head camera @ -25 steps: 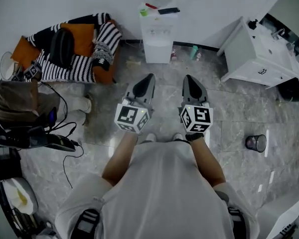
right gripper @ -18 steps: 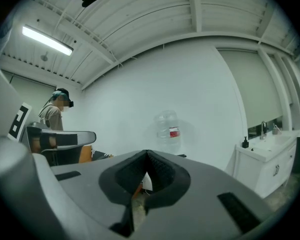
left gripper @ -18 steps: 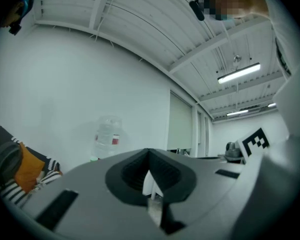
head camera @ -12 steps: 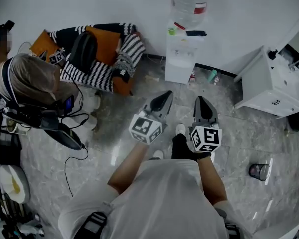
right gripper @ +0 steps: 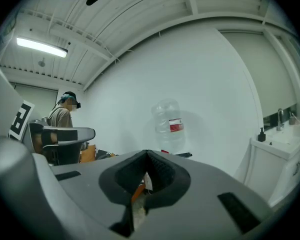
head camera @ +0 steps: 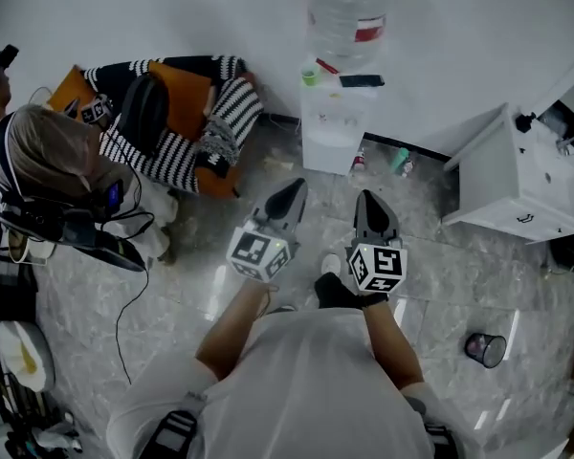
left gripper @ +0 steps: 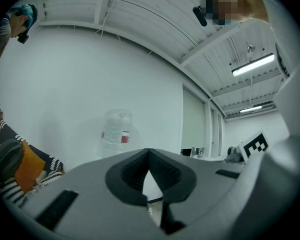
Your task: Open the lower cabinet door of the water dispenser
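Note:
The white water dispenser (head camera: 333,122) stands against the far wall with a clear bottle (head camera: 346,17) on top. Its lower front panel (head camera: 329,157) looks flush with the body. My left gripper (head camera: 289,197) and right gripper (head camera: 371,207) are side by side over the floor, a short way in front of the dispenser, and point at it without touching it. Both pairs of jaws meet at the tips with nothing between them. The bottle (left gripper: 116,131) rises above the shut left gripper (left gripper: 149,151) in the left gripper view. The right gripper view shows the bottle (right gripper: 171,126) beyond my right gripper (right gripper: 148,154).
A striped sofa with orange cushions (head camera: 187,113) is left of the dispenser, and a seated person (head camera: 48,161) with cables on the floor is further left. A white sink cabinet (head camera: 517,185) stands at the right. Small bottles (head camera: 400,161) lie beside the dispenser, and a black bin (head camera: 485,349) sits at lower right.
Both grippers have moved forward together and are now closer to the dispenser. The jaws stay shut.

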`<state>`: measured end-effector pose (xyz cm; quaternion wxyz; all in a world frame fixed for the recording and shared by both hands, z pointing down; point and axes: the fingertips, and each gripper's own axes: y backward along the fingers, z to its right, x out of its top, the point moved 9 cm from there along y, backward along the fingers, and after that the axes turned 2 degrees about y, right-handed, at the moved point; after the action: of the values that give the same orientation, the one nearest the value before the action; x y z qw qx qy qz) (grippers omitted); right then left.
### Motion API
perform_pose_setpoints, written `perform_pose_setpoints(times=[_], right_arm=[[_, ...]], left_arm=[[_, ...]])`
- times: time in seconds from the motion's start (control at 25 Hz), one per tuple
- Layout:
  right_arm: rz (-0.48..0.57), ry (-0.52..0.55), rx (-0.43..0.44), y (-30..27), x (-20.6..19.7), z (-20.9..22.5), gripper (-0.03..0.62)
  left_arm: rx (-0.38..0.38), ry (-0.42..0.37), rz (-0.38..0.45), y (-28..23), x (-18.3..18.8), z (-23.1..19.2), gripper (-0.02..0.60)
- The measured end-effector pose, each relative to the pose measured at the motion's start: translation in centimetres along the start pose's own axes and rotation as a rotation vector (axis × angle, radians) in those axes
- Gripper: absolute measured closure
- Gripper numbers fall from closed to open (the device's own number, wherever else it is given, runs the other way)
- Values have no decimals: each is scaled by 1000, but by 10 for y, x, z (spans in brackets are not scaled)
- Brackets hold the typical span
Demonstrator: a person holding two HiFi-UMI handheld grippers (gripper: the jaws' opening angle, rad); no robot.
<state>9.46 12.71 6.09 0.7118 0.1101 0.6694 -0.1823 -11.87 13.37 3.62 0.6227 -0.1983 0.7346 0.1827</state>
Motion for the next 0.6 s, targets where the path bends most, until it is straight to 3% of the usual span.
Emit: perform_pose_setpoints(times=[0.6], right_arm=[[-130,19,59,-126,-32,109,586]], left_arm=[[27,50,-111,-169,-50,-47,572]])
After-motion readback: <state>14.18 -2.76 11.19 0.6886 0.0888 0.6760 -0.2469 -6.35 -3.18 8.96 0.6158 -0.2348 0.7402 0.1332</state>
